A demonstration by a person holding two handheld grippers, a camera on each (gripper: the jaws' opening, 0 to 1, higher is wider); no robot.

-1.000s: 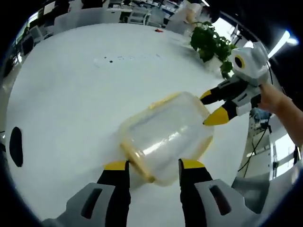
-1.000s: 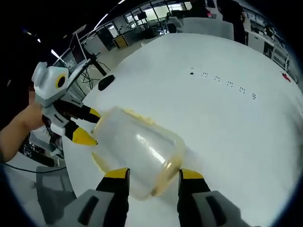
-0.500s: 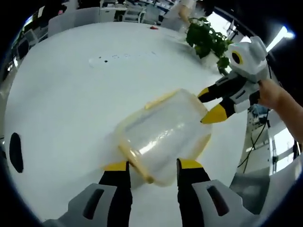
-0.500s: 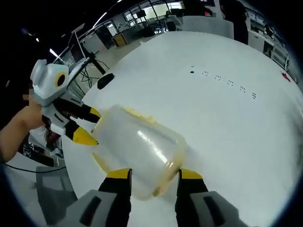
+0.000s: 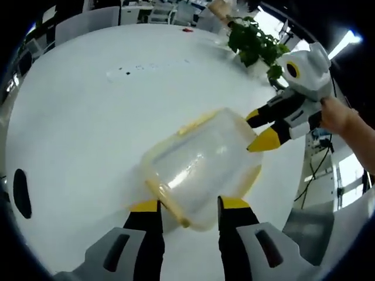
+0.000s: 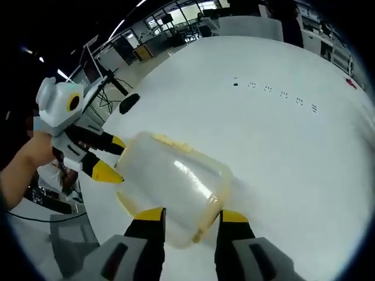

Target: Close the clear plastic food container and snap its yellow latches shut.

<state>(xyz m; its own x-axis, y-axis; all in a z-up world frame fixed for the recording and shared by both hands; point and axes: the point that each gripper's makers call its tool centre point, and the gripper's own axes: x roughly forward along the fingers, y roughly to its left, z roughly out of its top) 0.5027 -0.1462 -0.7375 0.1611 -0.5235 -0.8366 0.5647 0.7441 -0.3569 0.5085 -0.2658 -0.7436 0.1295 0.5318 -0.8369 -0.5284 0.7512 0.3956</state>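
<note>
Change since earlier frames: none in the container's pose. Clear plastic food container (image 5: 199, 167) (image 6: 173, 187): on white tabletop (image 5: 76, 129), between both grippers. Left gripper (image 5: 186, 206) and right gripper (image 6: 190, 218): jaws parted, bracketing opposite ends; grip cannot be told.

The container (image 5: 199, 167) lay on the surface (image 5: 76, 129), near its edge. In the left gripper view, the left claw (image 5: 186, 205) sat at the container's 6 o'clock end, and the right claw (image 5: 258, 129) met it at 2 o'clock. A plant (image 5: 252, 44) stood beyond, at 1 o'clock. In the right gripper view, the right claw (image 6: 187, 215) sat at the container's (image 6: 173, 187) 6 o'clock, the left claw (image 6: 111, 158) at 9 o'clock.
</note>
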